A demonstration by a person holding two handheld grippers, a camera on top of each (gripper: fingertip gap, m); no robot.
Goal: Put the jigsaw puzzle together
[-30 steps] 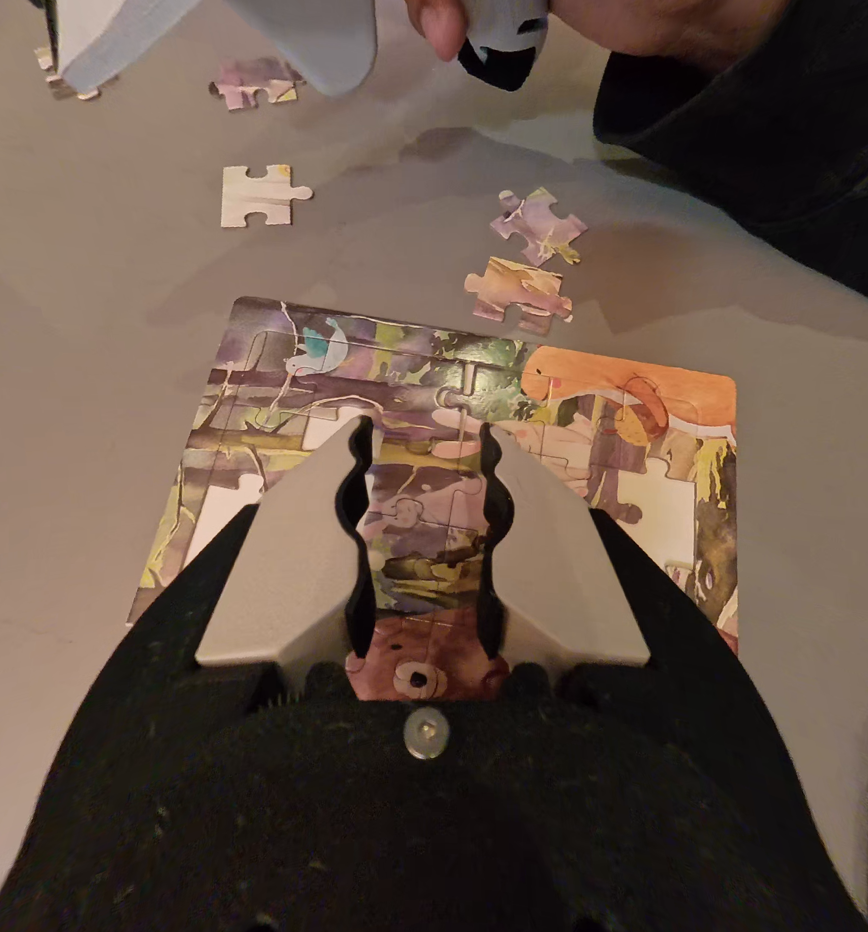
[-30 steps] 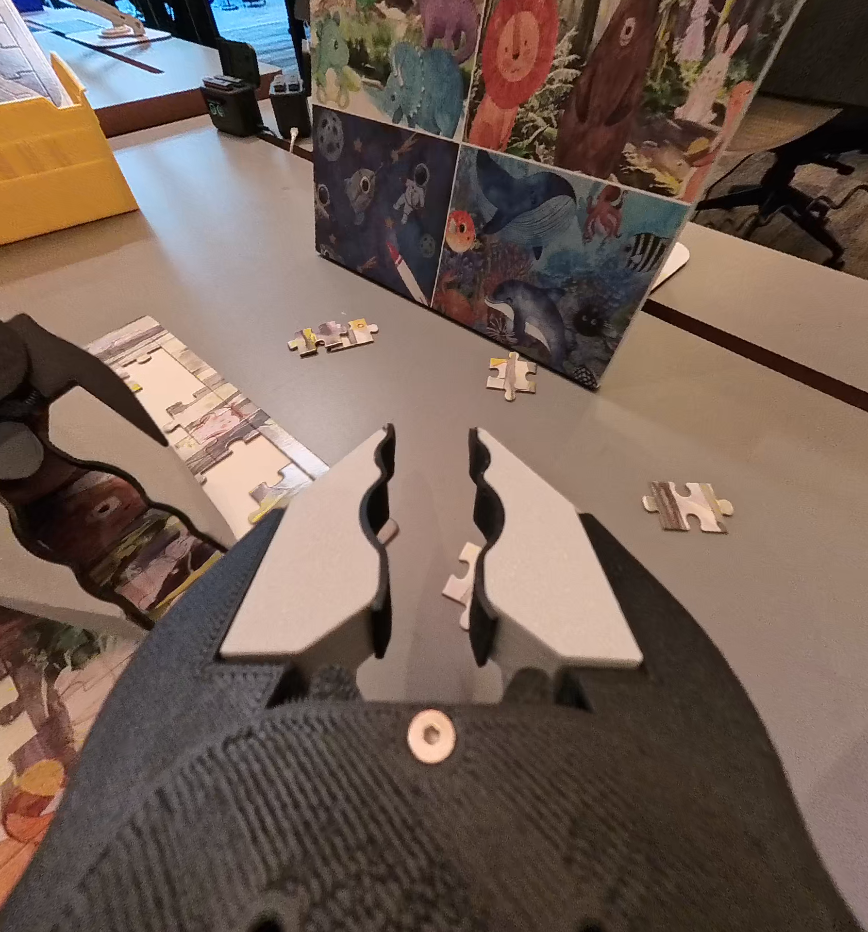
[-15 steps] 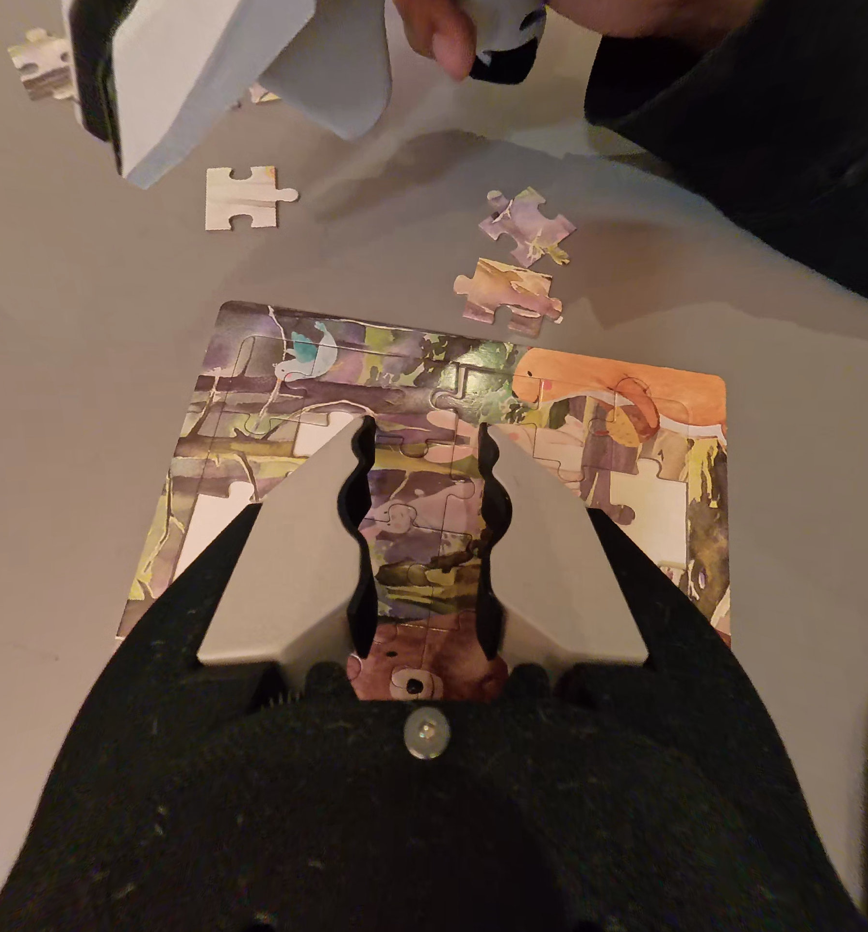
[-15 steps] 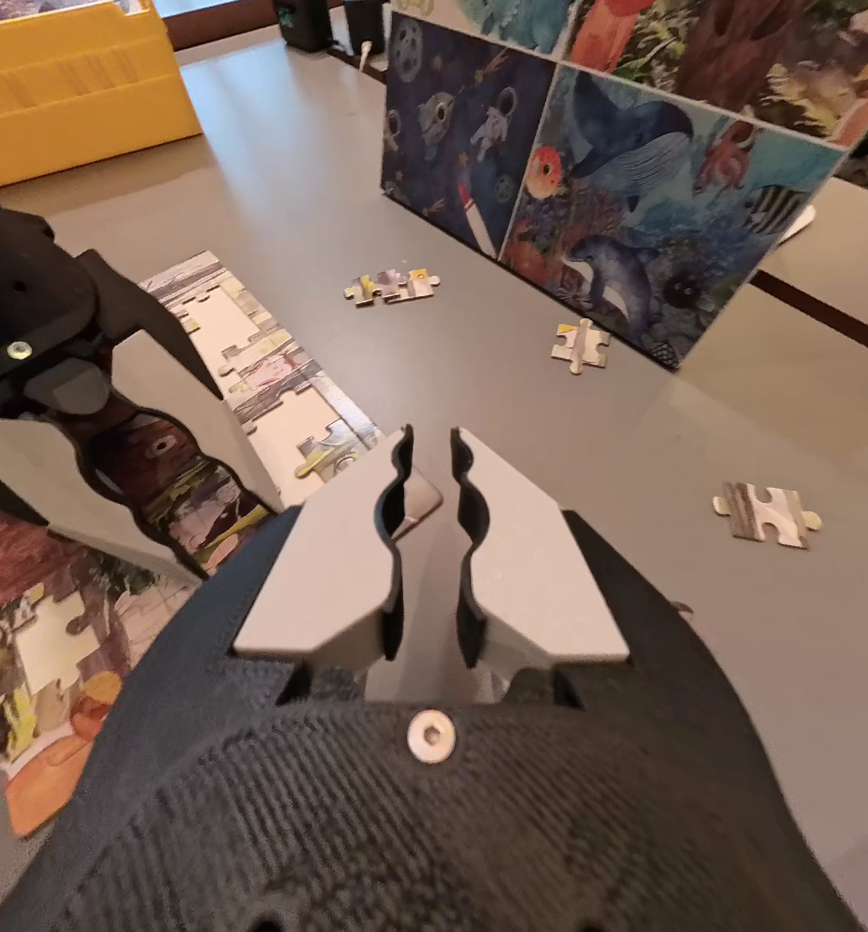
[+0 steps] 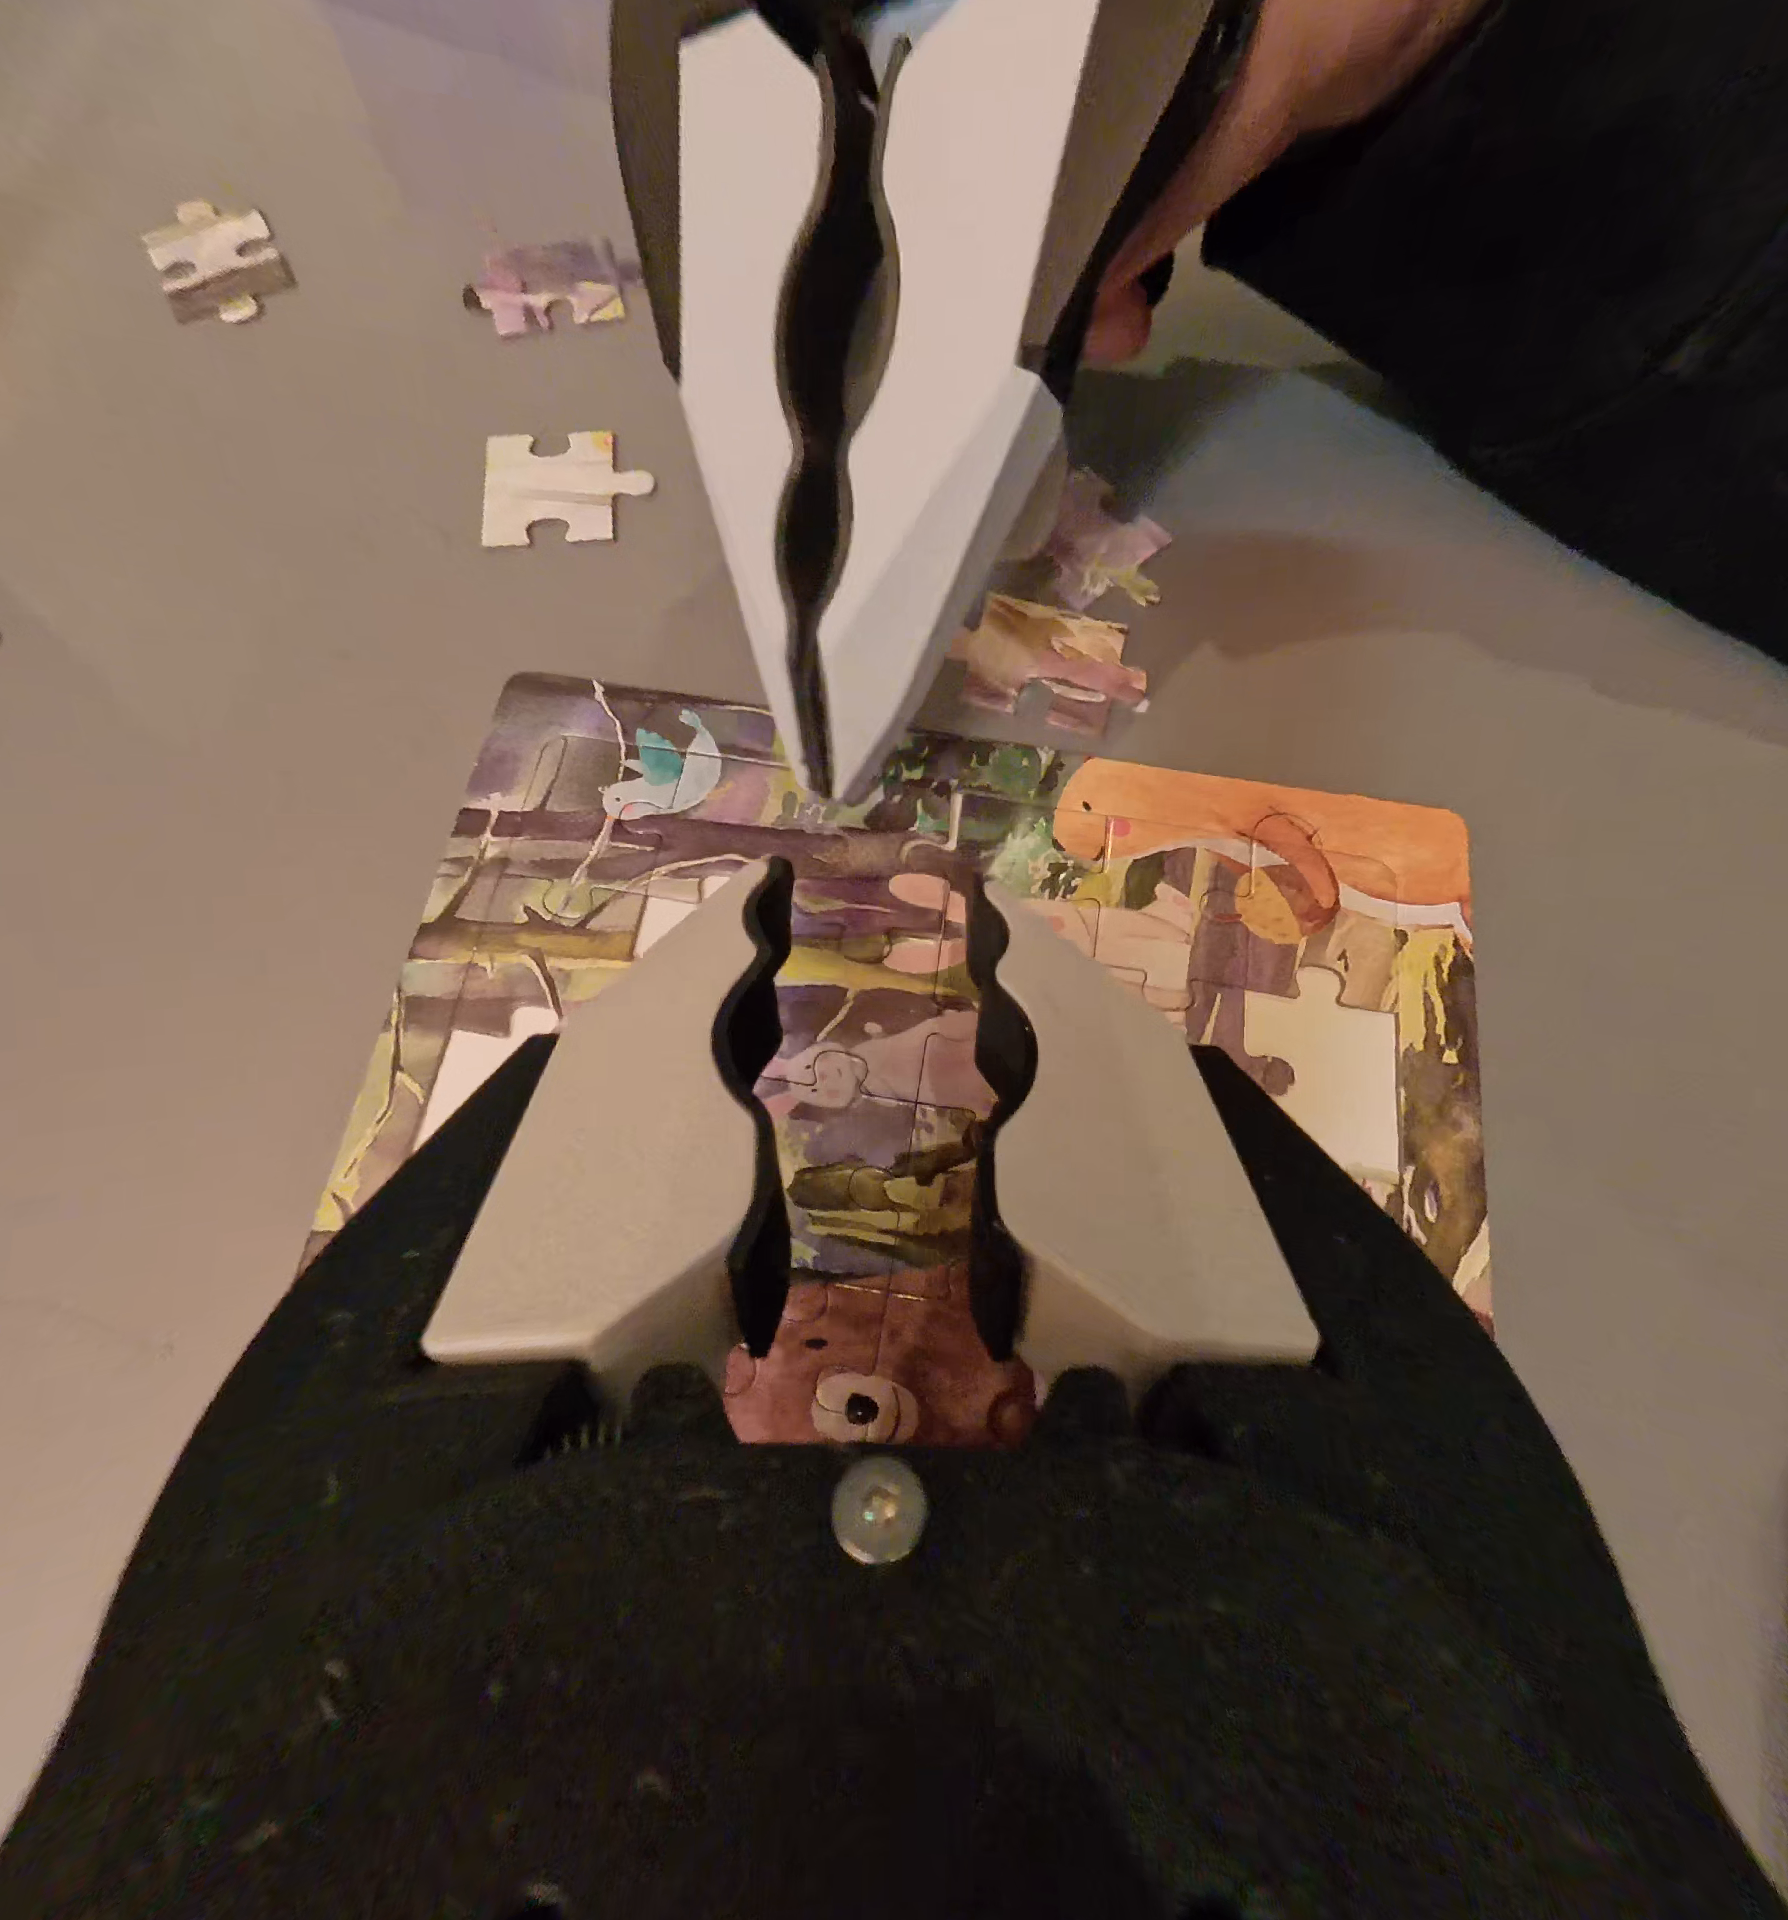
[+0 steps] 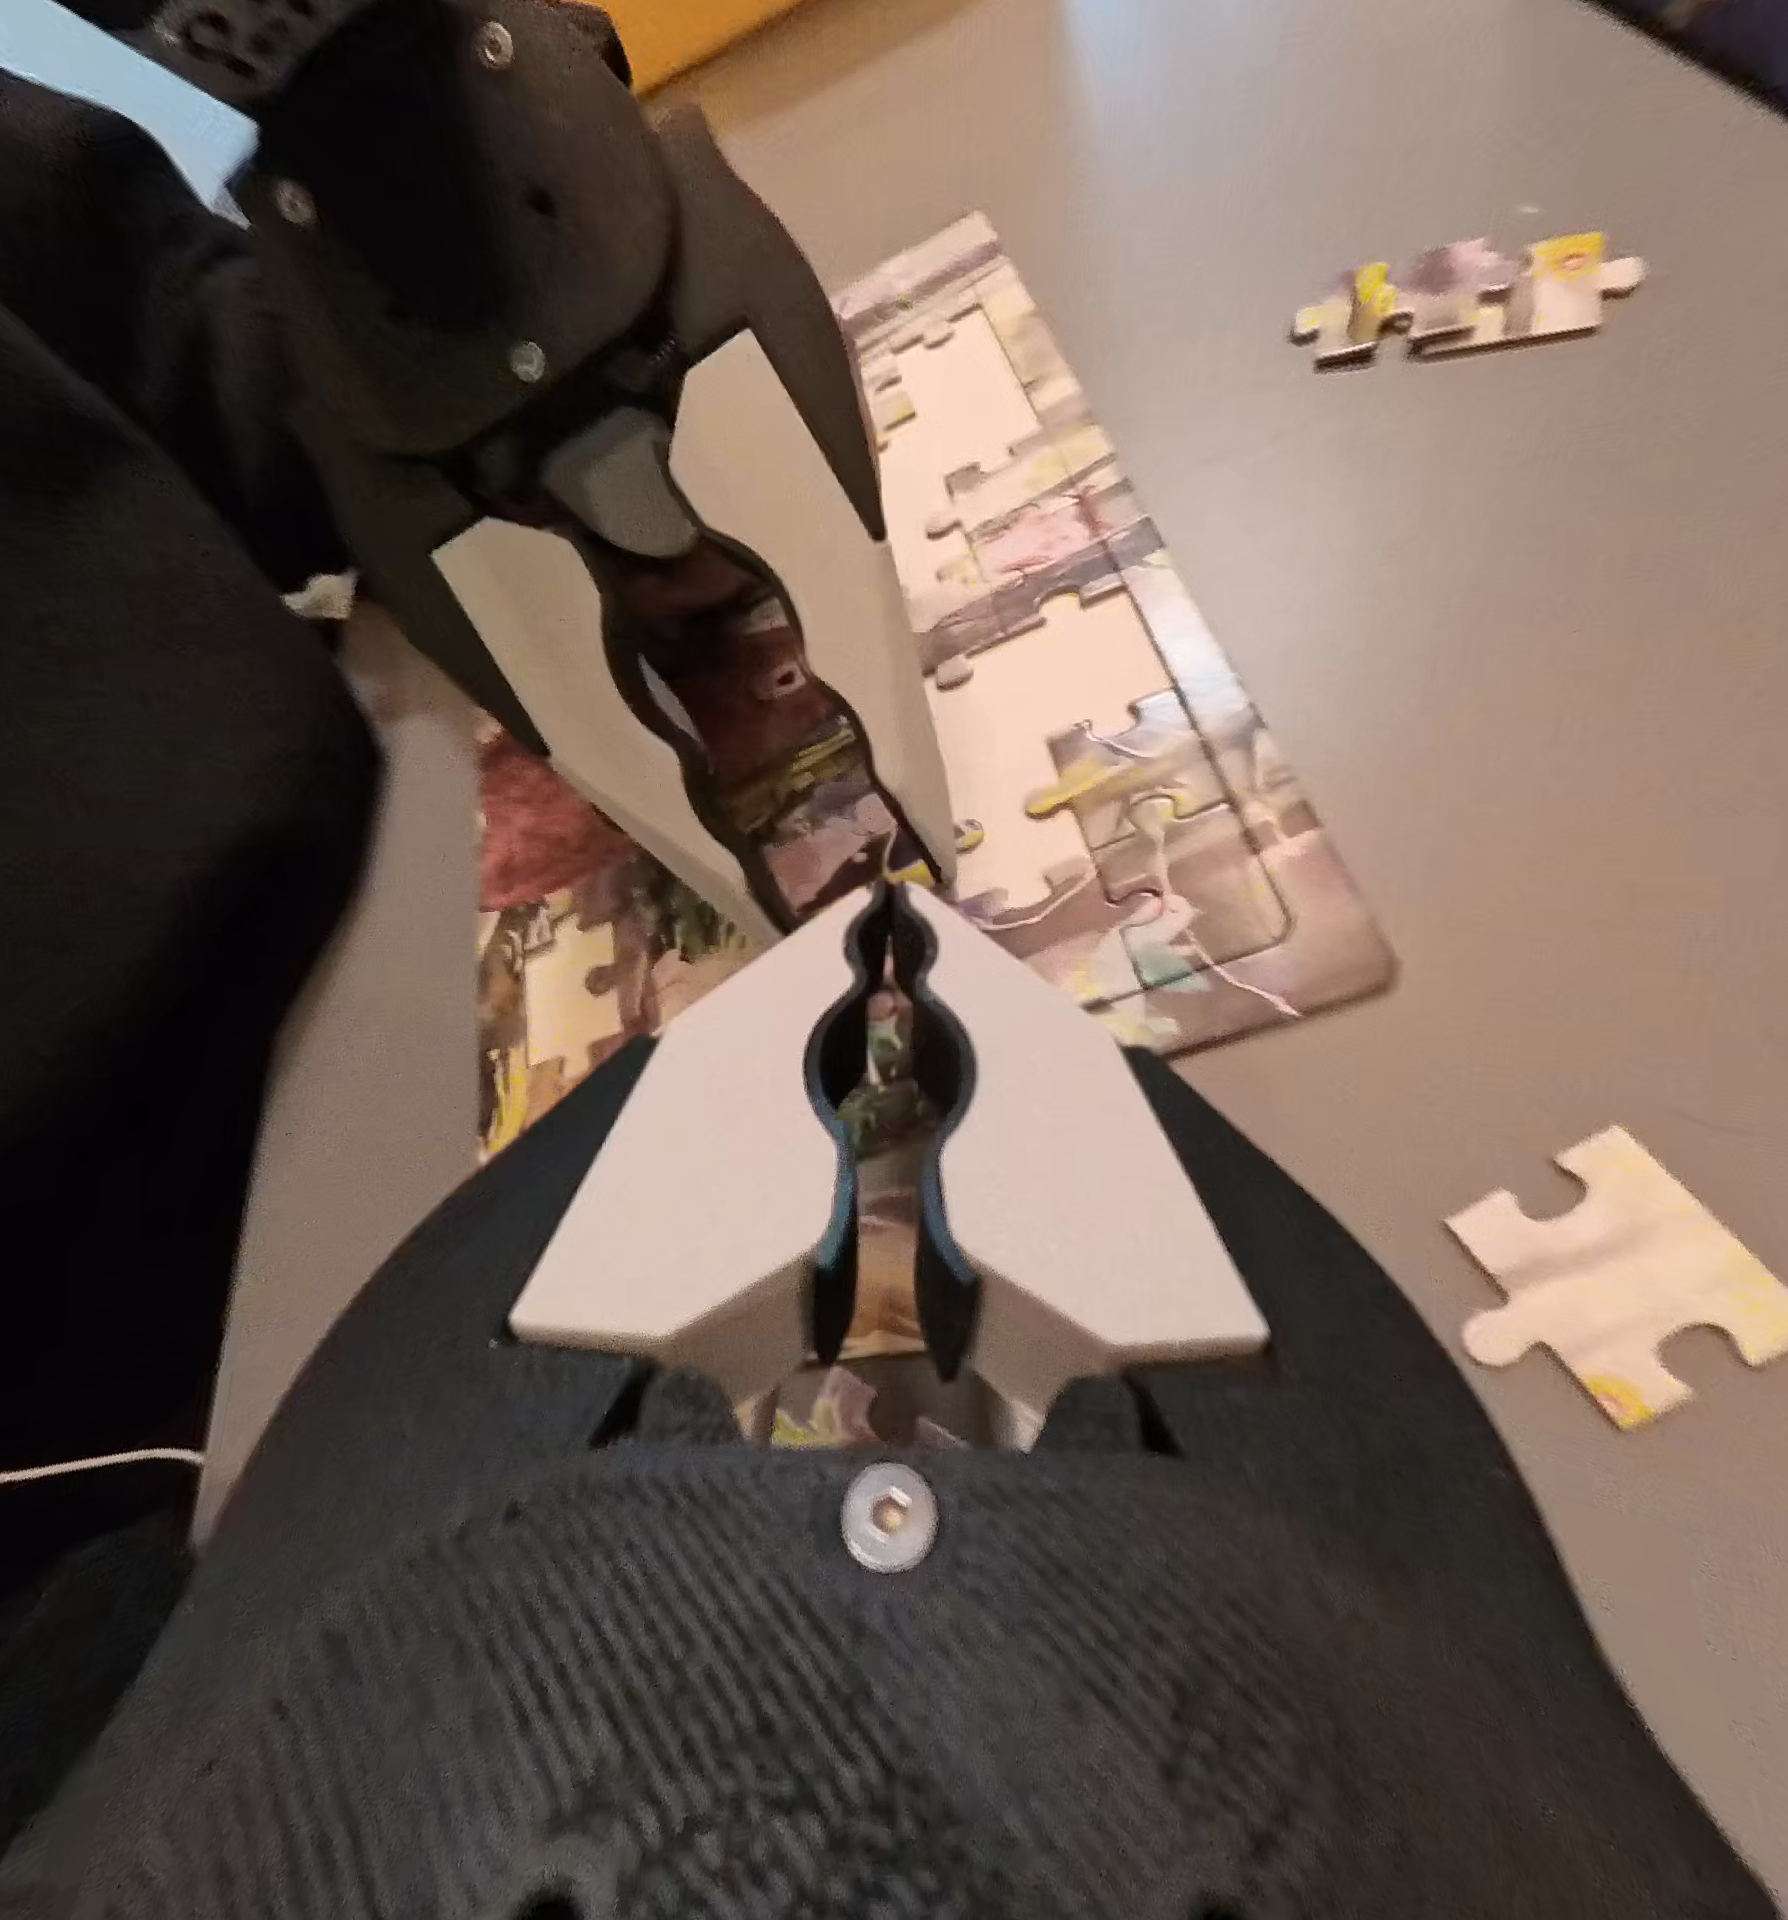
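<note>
The partly built jigsaw puzzle (image 5: 1264,831) lies flat on the grey table, with several bare white gaps (image 5: 1316,1081). My left gripper (image 5: 874,883) hovers over its middle, open, with nothing between the pads. My right gripper (image 5: 822,774) comes down from the far side. It is shut, and its tips rest on the puzzle's far edge beside the blue bird. In the right wrist view my right gripper (image 6: 890,896) is shut over the puzzle (image 6: 1233,914), tip to tip with the open left gripper (image 6: 848,883). I see no piece between its pads.
Loose pieces lie beyond the puzzle: a white one (image 5: 557,488), a purple one (image 5: 547,286), a grey one (image 5: 215,260) and two at the far right edge (image 5: 1051,665). The right wrist view shows the white piece (image 6: 1638,1278) and a joined strip (image 6: 1461,301). A dark sleeve (image 5: 1596,260) fills the top right. Left and right tips are no more than a few centimetres apart. The puzzle (image 6: 1233,914) is about 6 centimeters from my left fingertips. Look for it in the left wrist view (image 5: 578,774) too.
My right gripper closed fully and swung from the loose pieces over to the puzzle's far edge, tips down. My left gripper stayed over the puzzle and its jaws narrowed a little.
</note>
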